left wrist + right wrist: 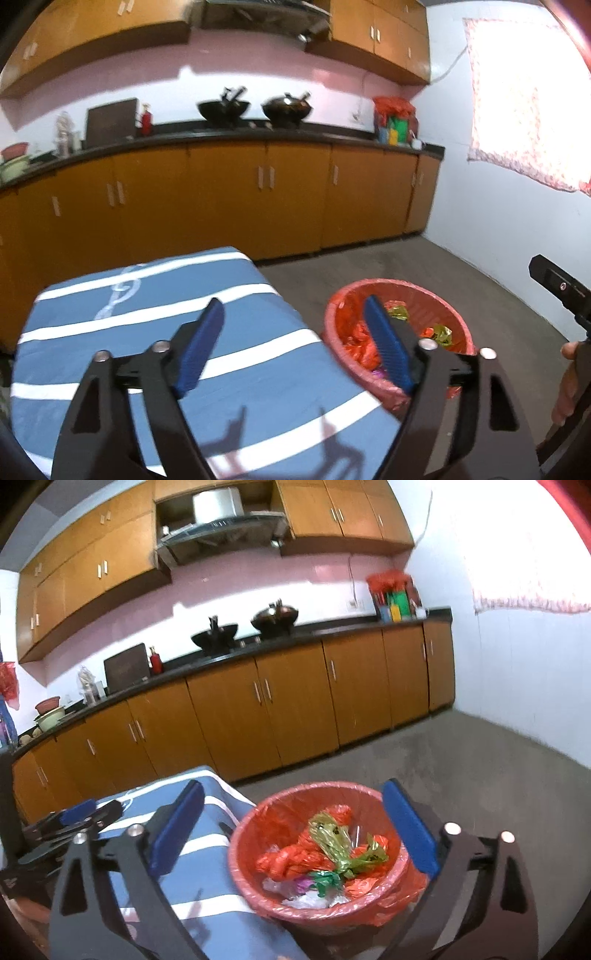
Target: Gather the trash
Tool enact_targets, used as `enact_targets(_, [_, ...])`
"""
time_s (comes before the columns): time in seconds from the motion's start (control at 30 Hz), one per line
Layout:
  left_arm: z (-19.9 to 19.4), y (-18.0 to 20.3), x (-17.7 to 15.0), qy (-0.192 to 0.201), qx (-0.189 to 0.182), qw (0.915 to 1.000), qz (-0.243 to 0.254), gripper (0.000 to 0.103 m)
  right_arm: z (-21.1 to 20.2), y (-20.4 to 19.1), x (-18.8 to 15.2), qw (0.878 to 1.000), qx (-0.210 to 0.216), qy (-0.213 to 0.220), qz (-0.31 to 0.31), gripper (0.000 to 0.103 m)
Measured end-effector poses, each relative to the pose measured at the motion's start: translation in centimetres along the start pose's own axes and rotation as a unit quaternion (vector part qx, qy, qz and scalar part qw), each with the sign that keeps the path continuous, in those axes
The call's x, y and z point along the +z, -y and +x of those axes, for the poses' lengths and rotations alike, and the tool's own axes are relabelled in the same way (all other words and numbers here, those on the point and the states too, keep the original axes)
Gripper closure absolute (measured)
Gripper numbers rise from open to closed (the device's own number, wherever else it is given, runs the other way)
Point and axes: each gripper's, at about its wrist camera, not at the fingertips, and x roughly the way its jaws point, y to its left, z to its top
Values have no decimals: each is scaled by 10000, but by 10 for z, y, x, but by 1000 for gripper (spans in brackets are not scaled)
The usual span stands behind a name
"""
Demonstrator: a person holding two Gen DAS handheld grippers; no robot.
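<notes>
Grippers both wide, nothing held: left gripper [291, 343] over striped table [147, 332], right gripper [295, 827] above red bin [321, 794] w/ wrappers [332, 845].

From the left wrist, the right claw [561, 291] is cut off by the picture's right edge, so its fingers cannot be seen there. The left claw's blue finger [388, 345] hides part of the red bin [340, 306]. The window curtain [528, 99] is washed out by glare, and the small things at the tabletop's [221, 659] far left end are too blurred to name.
</notes>
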Motion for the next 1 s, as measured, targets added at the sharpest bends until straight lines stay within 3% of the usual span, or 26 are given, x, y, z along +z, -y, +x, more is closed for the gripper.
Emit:
enact_targets(0.07, [-21,-8,-4,142,184,9997,9,9,-14,-9,-3,9999,-48,46,-94,4])
enact_targets(0.2, [-53,-17,-13,344,594,9976,111,2,-38,-26,-12,9996,-93,117,-247,4])
enact_targets(0.37, [-84,-27,-24,512,900,9946,39,2,-65,-43,-23,9991,-109,163,-370,4])
enact_targets(0.6, [-111,-36,-39,515,1050,9931,-72,2,-92,-61,-31,9983,-115,276,-501,4])
enact_targets(1.0, [-131,-33,-63,521,1068,9929,-1,2,-122,-81,-59,9955,-287,261,-867,4])
